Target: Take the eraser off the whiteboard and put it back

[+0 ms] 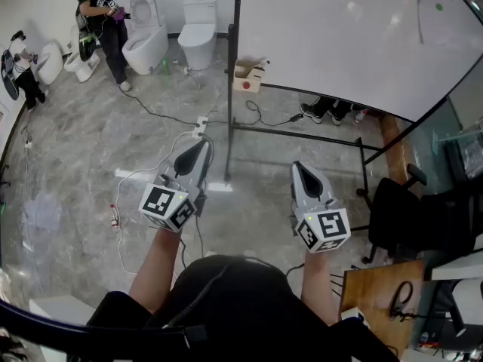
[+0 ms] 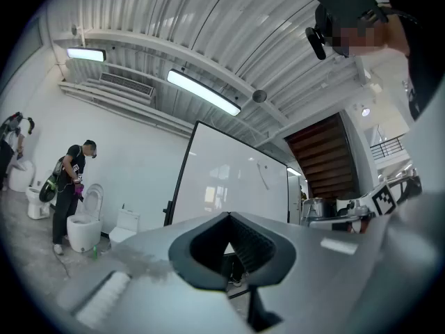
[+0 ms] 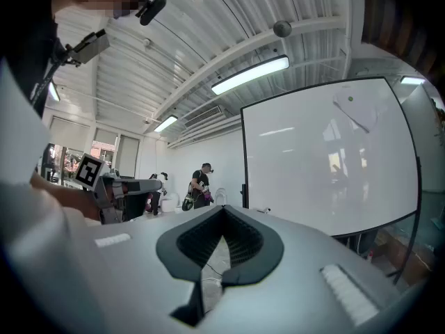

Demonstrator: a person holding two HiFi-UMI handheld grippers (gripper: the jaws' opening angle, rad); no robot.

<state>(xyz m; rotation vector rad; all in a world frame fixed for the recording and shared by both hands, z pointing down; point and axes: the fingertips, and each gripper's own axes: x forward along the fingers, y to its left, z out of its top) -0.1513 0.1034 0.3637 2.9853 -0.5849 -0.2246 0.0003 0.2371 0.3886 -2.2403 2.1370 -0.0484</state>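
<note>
While the whiteboard point(image 1: 339, 36) stands well ahead of the person, neither claw has reached it. The left gripper point(image 1: 202, 143) and the right gripper point(image 1: 299, 168) are held side by side in front of the body, both well short of the board and pointing toward its lower left part. Each claw has its jaws brought together with nothing between them, as both gripper views show. The eraser cannot be picked out for sure. A small green spot point(image 1: 439, 7) sits high on the board's face, beside a faint drawn stroke, but it is too small to tell whether it is the eraser or a magnet. By my reading the task is at its very start, with the approach to the board not yet made. The next move calls for walking up to the board, finding the eraser on its face, and parting one claw's jaws wide enough to take it squarely by its sides.
</note>
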